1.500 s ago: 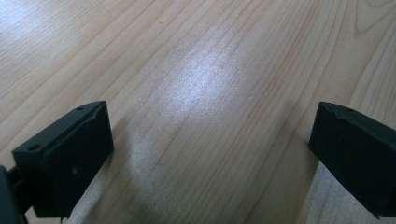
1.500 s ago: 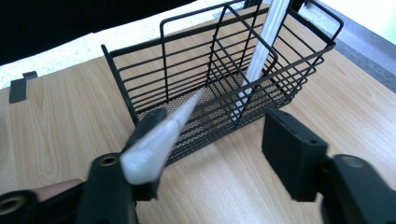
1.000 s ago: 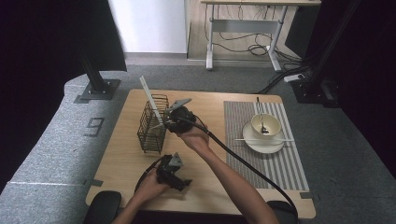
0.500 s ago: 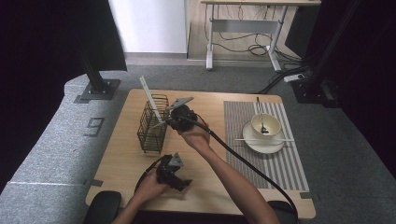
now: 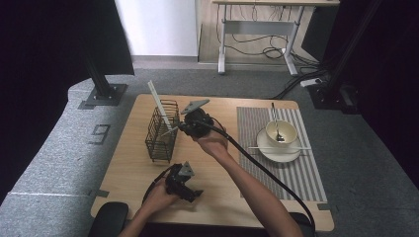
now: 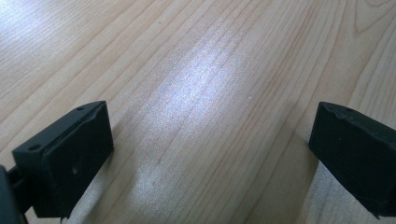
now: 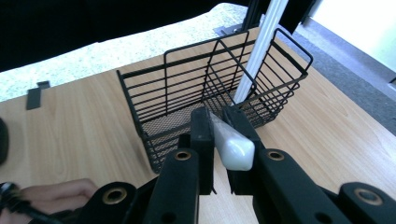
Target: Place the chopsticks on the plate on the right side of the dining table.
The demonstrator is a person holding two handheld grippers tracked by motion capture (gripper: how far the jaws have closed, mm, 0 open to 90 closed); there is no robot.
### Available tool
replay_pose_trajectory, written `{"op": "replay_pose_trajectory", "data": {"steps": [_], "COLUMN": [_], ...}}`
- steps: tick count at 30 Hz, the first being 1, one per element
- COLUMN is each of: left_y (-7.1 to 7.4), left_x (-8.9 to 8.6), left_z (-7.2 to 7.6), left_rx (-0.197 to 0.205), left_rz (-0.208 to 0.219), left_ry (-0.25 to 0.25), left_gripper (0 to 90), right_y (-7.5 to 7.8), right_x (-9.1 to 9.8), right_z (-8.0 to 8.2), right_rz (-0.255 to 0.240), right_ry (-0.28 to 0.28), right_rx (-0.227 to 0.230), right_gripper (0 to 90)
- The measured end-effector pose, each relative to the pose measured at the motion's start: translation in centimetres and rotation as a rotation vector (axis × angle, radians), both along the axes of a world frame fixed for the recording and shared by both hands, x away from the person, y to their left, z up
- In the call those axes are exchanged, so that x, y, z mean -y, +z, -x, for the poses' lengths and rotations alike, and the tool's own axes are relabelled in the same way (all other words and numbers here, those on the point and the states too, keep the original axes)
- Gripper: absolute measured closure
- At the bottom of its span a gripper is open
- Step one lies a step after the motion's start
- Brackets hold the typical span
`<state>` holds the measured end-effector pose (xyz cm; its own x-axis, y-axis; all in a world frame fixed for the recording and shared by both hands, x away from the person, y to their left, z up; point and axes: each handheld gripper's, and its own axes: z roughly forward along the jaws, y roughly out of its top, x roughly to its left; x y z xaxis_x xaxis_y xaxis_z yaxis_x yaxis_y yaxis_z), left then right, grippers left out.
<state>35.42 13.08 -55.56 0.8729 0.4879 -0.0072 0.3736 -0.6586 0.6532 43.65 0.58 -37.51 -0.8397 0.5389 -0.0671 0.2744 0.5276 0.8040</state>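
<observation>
At the bottom of the right gripper view, the right gripper [image 7: 219, 133] clamps a white utensil handle [image 7: 232, 148]. Its long axis runs up and away into the wire basket [image 7: 187, 93] at frame centre. In the high view's lower centre, the left gripper [image 5: 190, 190] rests open.

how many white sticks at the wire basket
2. One white stick leans inside the wire basket; the other stick is clamped in the right gripper at its rim. Others could be hidden.

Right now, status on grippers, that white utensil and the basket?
Right gripper shut on white utensil, above wire basket. Left gripper open, idle over table. Nothing blocking.
</observation>
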Motion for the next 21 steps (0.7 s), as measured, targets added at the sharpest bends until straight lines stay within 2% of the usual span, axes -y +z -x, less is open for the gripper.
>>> {"op": "replay_pose_trajectory", "data": {"steps": [10,21], "left_y": [0.0,0.0], "left_x": [0.0,0.0], "left_z": [0.0,0.0], "left_rx": [-0.001,0.0], "left_rz": [0.002,0.003], "left_ry": [0.001,0.001], "left_gripper": [0.0,0.0], "right_y": [1.3,3.1], "right_x": [1.3,3.5], "right_z": [0.6,1.1], "right_rz": [-0.032,-0.072], "right_ry": [0.029,0.038], "right_rx": [-0.037,-0.051], "right_gripper": [82.0,82.0]}}
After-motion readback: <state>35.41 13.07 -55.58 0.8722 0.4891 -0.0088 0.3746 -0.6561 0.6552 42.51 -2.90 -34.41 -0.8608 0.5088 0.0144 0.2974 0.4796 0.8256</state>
